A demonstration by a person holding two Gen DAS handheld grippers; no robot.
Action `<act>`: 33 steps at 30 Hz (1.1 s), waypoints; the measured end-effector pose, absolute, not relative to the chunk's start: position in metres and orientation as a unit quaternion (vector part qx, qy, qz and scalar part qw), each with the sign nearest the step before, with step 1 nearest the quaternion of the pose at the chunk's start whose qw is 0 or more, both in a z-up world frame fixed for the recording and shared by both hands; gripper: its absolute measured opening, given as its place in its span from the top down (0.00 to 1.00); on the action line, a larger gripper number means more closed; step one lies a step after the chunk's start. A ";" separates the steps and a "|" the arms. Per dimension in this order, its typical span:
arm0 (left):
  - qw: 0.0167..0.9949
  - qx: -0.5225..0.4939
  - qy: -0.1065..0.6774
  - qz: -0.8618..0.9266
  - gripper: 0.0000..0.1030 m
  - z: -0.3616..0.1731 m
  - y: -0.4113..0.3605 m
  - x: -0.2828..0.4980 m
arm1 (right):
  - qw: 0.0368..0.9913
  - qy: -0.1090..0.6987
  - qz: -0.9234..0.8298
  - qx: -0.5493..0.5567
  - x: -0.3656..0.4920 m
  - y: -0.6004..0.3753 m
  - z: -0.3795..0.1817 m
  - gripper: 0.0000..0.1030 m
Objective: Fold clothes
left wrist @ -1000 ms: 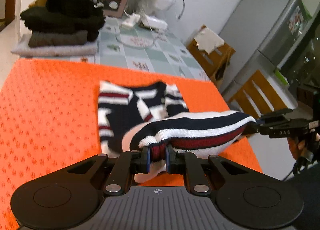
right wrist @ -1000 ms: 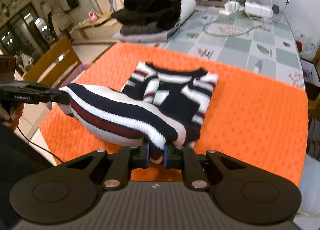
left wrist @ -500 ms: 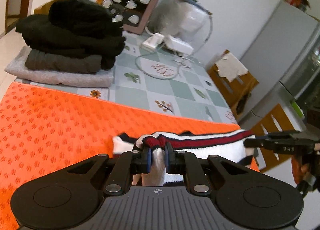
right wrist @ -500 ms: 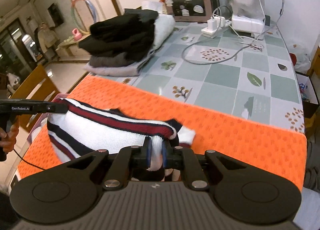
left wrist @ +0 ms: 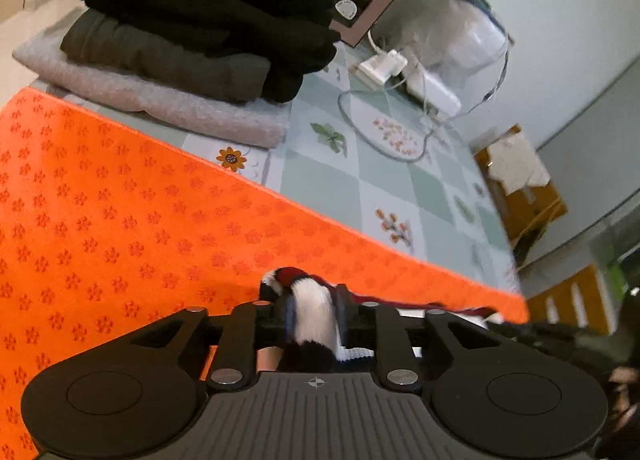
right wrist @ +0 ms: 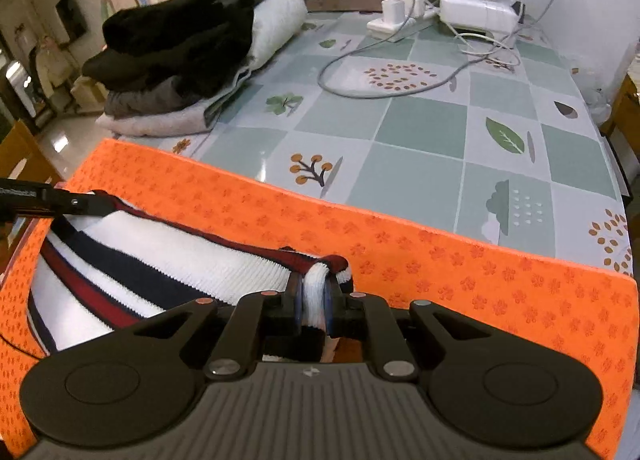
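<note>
Sweater point(right wrist: 132, 260) lies lower left of frame on orange mat point(right wrist: 480, 280), folded edge pinched at both ends. Your left gripper point(left wrist: 314, 314) and right gripper point(right wrist: 311, 296): fingers clamped on knit, keeping fold taut, aligned for laydown.

Both wrist views skim the orange mat point(left wrist: 120, 220) closely — facing the clothes stack point(right wrist: 172, 52).

Left gripper point(left wrist: 313, 314): jaws drawn in on a bunched fold of the striped sweater point(right wrist: 132, 260), fingers level and pointing forward; its black fingertip point(right wrist: 86, 202) showed at the far left of the right wrist view. Right gripper point(right wrist: 311, 302): jaws likewise pinched on a white ribbed fold, fingers point(right wrist: 294, 296) level, low over the orange mat point(right wrist: 480, 272).
</note>
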State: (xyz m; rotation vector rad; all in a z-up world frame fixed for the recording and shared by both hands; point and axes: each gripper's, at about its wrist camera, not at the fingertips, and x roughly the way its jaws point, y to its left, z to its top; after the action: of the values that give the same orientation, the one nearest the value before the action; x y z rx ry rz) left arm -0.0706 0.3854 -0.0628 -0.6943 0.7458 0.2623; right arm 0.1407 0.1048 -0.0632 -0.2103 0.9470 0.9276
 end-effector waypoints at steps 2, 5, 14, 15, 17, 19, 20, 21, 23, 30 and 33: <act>0.872 -0.320 0.351 0.119 0.55 -0.052 0.379 -0.080 | 0.786 0.432 0.431 -0.099 0.134 0.099 -0.053 0.83; 0.883 -0.302 0.343 0.110 0.53 -0.037 0.370 -0.095 | 0.790 0.422 0.433 -0.101 0.124 0.090 -0.037 0.79; 0.902 -0.243 0.350 0.072 0.54 -0.013 0.327 -0.128 | 0.778 0.407 0.466 -0.110 0.077 0.073 0.000 0.72; 0.901 -0.241 0.354 0.068 0.54 -0.017 0.321 -0.129 | 0.772 0.408 0.474 -0.113 0.070 0.075 0.001 0.72; 0.899 -0.238 0.363 0.058 0.54 -0.025 0.310 -0.130 | 0.762 0.407 0.488 -0.125 0.057 0.080 -0.002 0.72; 0.895 -0.248 0.366 0.055 0.54 -0.035 0.305 -0.131 | 0.753 0.406 0.497 -0.144 0.044 0.087 -0.007 0.72; 0.893 -0.255 0.367 0.054 0.55 -0.040 0.303 -0.131 | 0.751 0.402 0.501 -0.154 0.038 0.091 -0.010 0.72; 0.890 -0.258 0.371 0.059 0.56 -0.045 0.303 -0.130 | 0.749 0.399 0.502 -0.165 0.033 0.095 -0.014 0.72; 0.884 -0.265 0.378 0.073 0.59 -0.056 0.306 -0.127 | 0.748 0.392 0.501 -0.189 0.027 0.102 -0.024 0.72; 0.864 -0.314 0.380 0.102 0.59 -0.083 0.329 -0.120 | 0.755 0.394 0.483 -0.204 0.031 0.114 -0.053 0.73; 0.876 -0.292 0.369 0.108 0.61 -0.067 0.324 -0.120 | 0.755 0.402 0.482 -0.191 0.032 0.112 -0.043 0.73</act>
State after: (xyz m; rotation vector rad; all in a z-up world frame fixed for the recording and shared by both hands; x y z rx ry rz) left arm -0.1202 0.3239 -0.0670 -0.6090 0.7702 0.2249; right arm 0.0318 0.1124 -0.0428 -0.4167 0.8760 1.0511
